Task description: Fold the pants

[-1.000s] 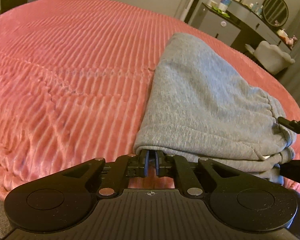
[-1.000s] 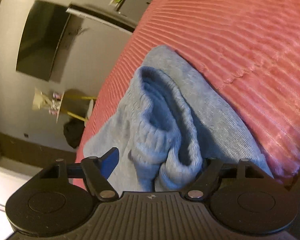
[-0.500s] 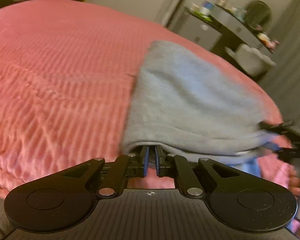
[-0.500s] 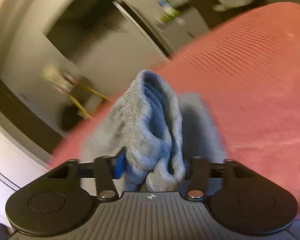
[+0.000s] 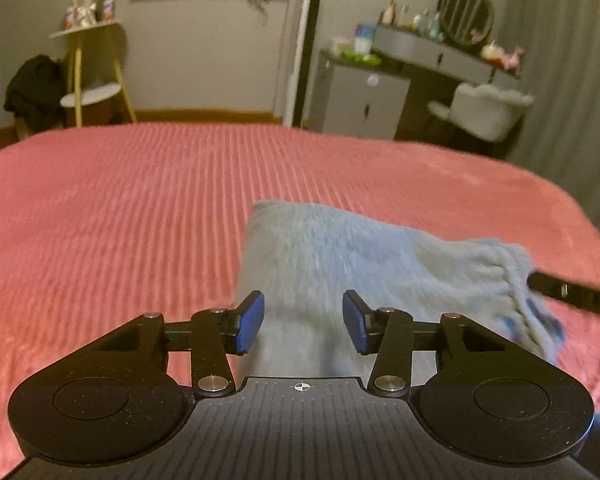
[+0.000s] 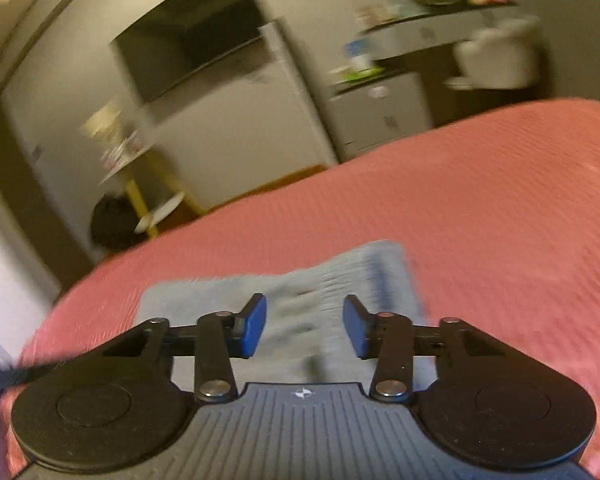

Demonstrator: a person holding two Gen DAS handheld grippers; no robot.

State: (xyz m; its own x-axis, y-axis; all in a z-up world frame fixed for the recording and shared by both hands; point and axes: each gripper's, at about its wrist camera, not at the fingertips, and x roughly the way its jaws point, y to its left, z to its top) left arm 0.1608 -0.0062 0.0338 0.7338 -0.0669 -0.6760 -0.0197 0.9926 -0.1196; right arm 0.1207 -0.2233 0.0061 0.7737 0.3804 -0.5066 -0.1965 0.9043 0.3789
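Left wrist view: left gripper (image 5: 303,322) above near edge of pink bedspread (image 5: 140,220), jaws apart and opening, pads clear of cloth, nothing gripped. Folded grey pants (image 5: 360,264) lie on bedspread beyond and below pads, toward right. Right gripper (image 5: 572,294) enters at right edge, beside waistband end.

Right wrist view (blurred): right gripper (image 6: 305,326) over pants (image 6: 328,292), jaws part-open and closing, pads not touching cloth. Pants flat on bedspread (image 6: 480,220), near front edge.

Dresser clutter (image 6: 384,12) and pants (image 6: 300,320) motion-blurred beyond detail
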